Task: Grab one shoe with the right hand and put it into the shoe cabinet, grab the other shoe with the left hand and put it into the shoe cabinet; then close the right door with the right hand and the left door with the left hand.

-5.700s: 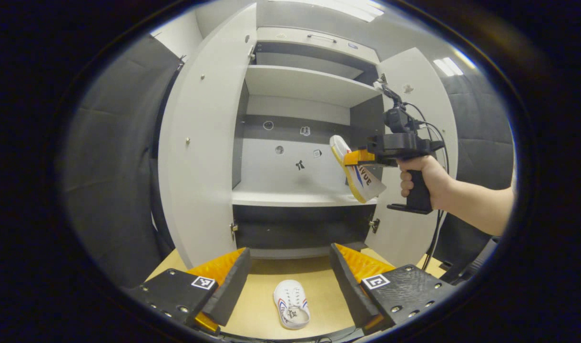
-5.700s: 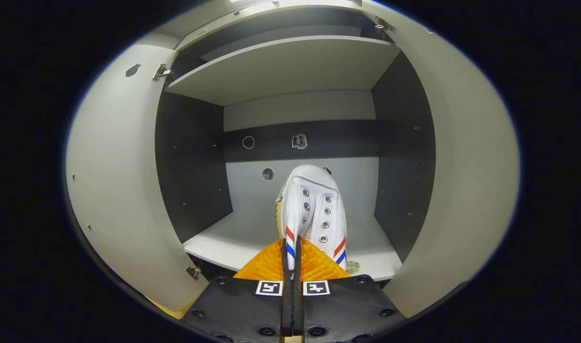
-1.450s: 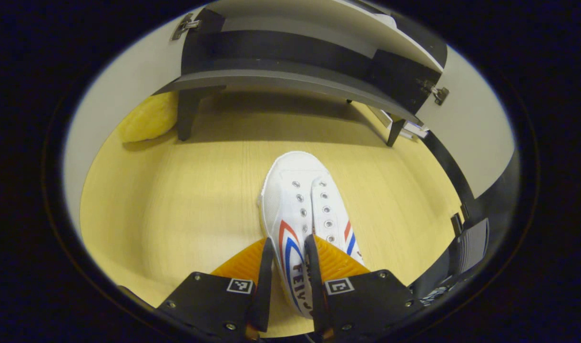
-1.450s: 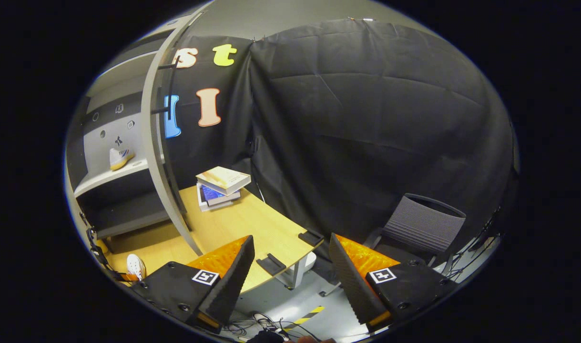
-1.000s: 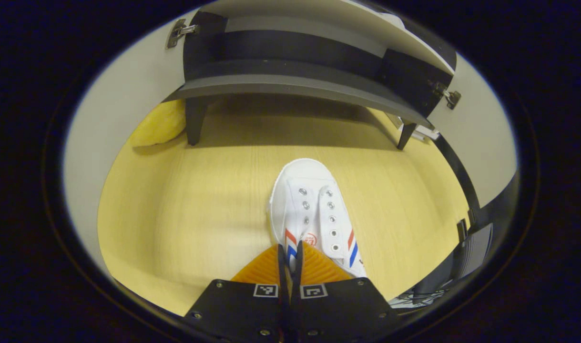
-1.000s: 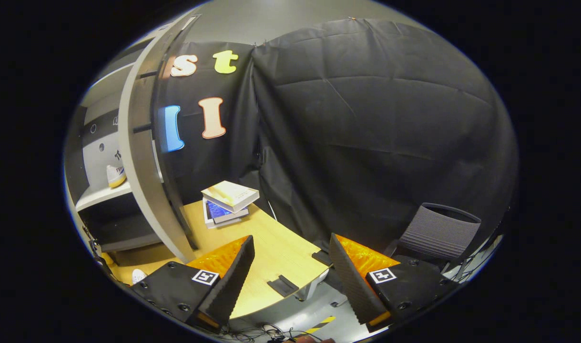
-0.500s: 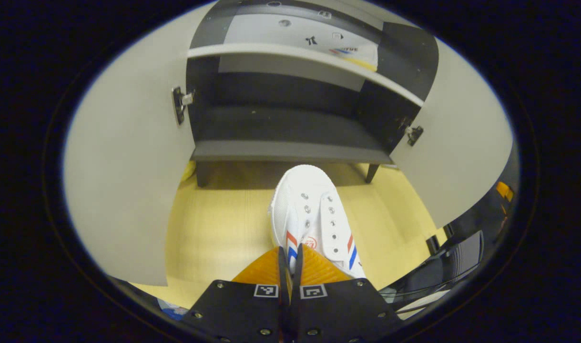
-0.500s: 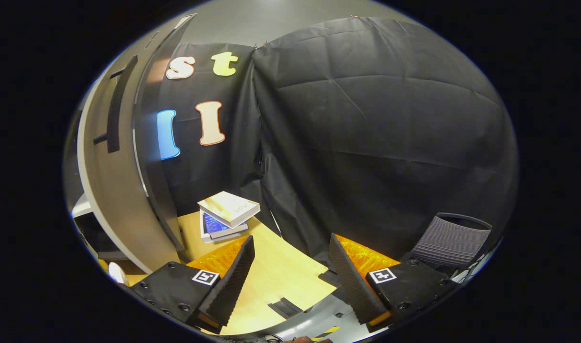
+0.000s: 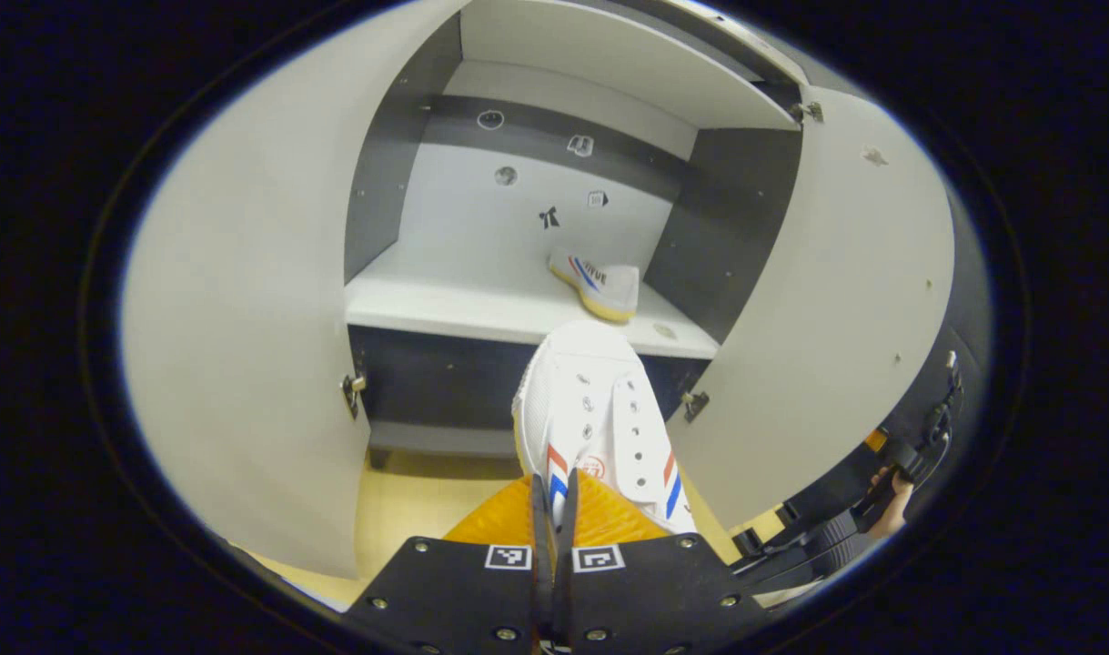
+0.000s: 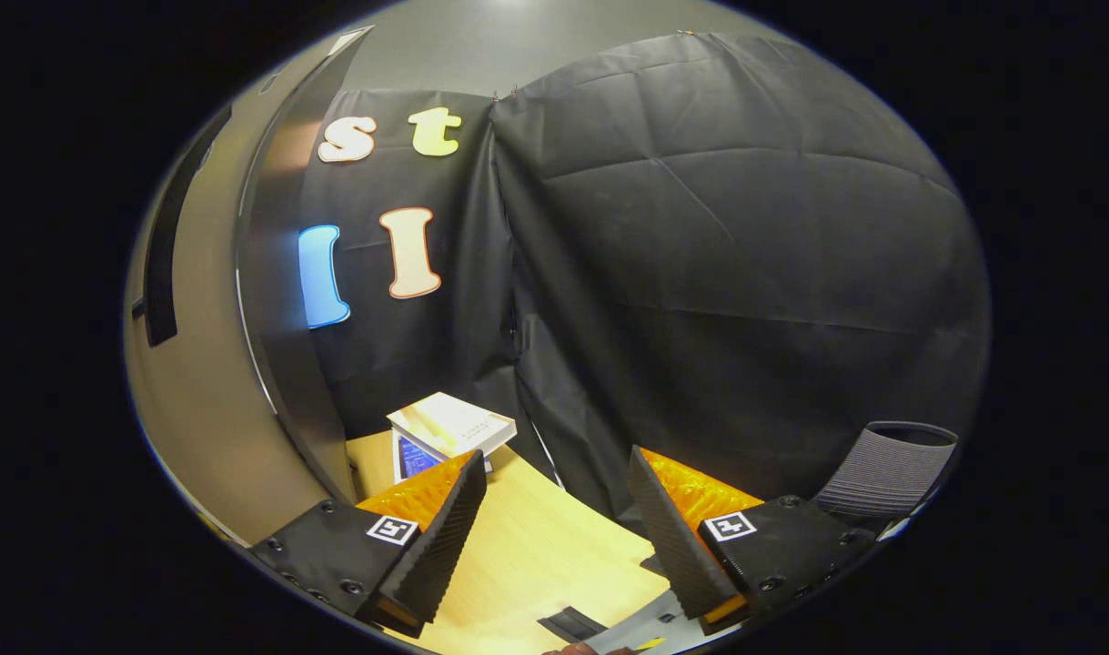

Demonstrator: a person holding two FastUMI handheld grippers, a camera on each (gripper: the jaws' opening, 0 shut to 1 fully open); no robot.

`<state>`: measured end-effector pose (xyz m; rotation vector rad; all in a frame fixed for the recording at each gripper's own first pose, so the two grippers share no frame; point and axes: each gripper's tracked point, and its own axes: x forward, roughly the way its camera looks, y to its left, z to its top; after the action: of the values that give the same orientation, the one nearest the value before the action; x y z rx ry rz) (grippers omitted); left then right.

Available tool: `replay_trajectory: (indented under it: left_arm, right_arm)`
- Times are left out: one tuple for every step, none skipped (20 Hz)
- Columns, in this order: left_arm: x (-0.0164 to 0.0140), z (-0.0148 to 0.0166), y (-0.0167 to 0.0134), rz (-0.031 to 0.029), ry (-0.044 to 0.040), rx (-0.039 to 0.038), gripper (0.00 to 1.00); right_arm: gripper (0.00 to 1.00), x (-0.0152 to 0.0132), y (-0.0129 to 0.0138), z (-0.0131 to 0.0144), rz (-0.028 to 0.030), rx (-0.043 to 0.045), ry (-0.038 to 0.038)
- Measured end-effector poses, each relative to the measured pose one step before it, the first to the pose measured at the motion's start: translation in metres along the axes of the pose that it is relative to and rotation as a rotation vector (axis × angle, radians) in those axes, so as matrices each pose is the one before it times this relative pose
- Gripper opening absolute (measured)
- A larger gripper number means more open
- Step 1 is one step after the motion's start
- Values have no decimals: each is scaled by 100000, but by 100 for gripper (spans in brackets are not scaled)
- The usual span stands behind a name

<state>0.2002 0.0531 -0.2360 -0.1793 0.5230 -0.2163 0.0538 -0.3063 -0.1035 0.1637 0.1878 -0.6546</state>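
In the left gripper view my left gripper [image 9: 552,496] is shut on the heel edge of a white shoe [image 9: 590,414] with red and blue stripes, held in the air in front of the open shoe cabinet [image 9: 509,314]. The shoe's toe points at the middle shelf. A second white shoe [image 9: 598,282] lies on that shelf at the right, near the back. The left door [image 9: 245,300] and right door [image 9: 809,300] both stand open. In the right gripper view my right gripper [image 10: 554,509] is open with nothing between its fingers, off to the right of the cabinet, beside the right door's outer face [image 10: 208,364].
A stack of books [image 10: 445,432] lies on the wooden table [image 10: 527,564] behind the right door. A grey chair [image 10: 886,468] stands at the right by the black cloth wall. A hand [image 9: 891,509] shows at the lower right of the left gripper view.
My left gripper shut on the shoe on the table, lifted it and tilted up to face the middle shelf. My right gripper put its shoe on the shelf, opened and swung away right.
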Motion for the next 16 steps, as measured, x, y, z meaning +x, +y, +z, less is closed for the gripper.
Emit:
replay_trajectory:
  left_arm:
    - [462,-399,-302,711,-2070,458,1]
    - [298,-533,-202,1555,-2390,-691,1]
    - [-265,634,97,1232,-2729,-207,0]
    - [-247,-12,154,1595,-3124,-171,0]
    - [-93,192,-22,1251,-3178,1072,0]
    - [34,49,176,986,-2551,1306,1]
    - [71,77,29,1289,-2539,2007,0]
    - [32,-15,-34,1392,-1997,2228,1]
    - [-12,75,-33,1338,-2083,2157,1]
    - [4,111,-3,1054,-2100,1521,1]
    - [-3,-45,-38,832,-1709,1051,0]
    - [45,-26,76,585,-1534,586,1]
    - [-23,-17,-37,660,-990,58,1]
    - [-9,176,80,401,-879,474,1]
    - [-41,-44,75,703,-864,849,1]
    - [-72,60,-8,899,-313,1411,1]
  right_arm:
    - [93,189,159,16,505,-131,-263]
    - [92,349,124,-13,-33,-318,-364]
    - [92,391,7,-135,-251,-233,92]
    - [92,304,36,-46,-74,367,240]
    - [93,301,4,35,18,968,-121]
    - [92,275,69,239,10,1040,-486]
    - [93,350,-149,148,64,508,-453]
    - [92,334,-54,84,-173,7,-230]
    - [92,428,-22,97,2,84,-196]
    - [93,276,-72,155,133,162,-233]
    - [93,384,-173,129,-88,142,-122]
    - [93,251,-150,89,-63,67,200]
    - [92,311,-93,-18,0,32,573]
    - [92,187,-61,54,275,2,729]
    - [92,349,-137,76,299,242,216]
    - [93,274,-22,354,569,607,-337]
